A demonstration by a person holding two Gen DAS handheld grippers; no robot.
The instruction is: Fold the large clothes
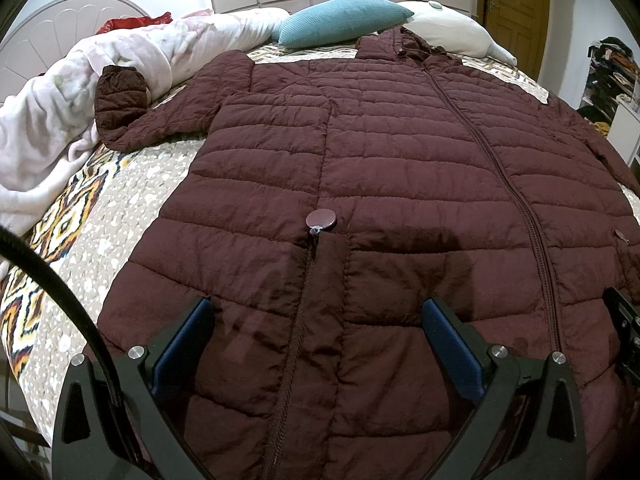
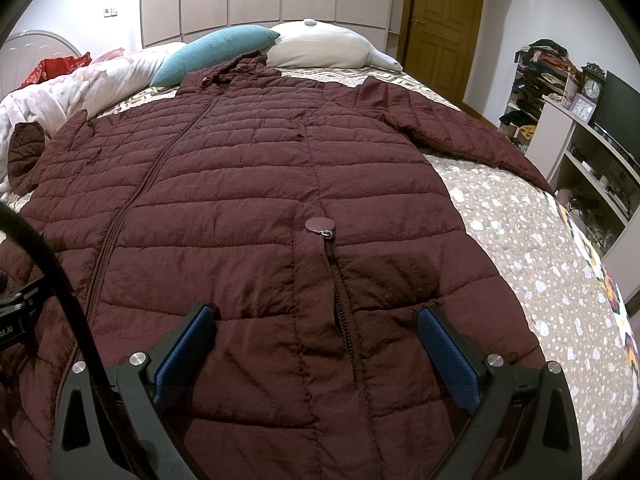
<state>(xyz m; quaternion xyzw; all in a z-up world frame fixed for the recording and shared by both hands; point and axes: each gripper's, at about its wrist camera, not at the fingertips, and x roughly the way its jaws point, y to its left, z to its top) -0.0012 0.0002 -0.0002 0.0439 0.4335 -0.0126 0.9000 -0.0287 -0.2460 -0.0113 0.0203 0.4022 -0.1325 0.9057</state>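
- Garment: a maroon quilted coat (image 1: 400,168) lies spread front-up on the patterned bedspread (image 1: 132,196), its hem nearest both claws and its hood at the far end by the teal pillow (image 1: 344,20).
- Left gripper (image 1: 316,316): fingers spread wide, holding nothing, poised over the lower front panel; a pocket zip with a round pull tab (image 1: 321,219) runs straight ahead between the fingers.
- Right gripper (image 2: 316,320): likewise agape and empty, over the opposite lower panel, with its own round pull tab (image 2: 319,225) ahead; the main zipper (image 2: 132,200) lies to its left.
- Sleeves: one extends away to the right gripper's right (image 2: 460,136); the other cuff (image 1: 120,96) is turned up far to the left gripper's left.
- Step (judged): folding has not begun; this is the approach.
- Next move (judged): each claw must descend and pinch an edge or sleeve, since the puffy fabric resists a shallow grip.
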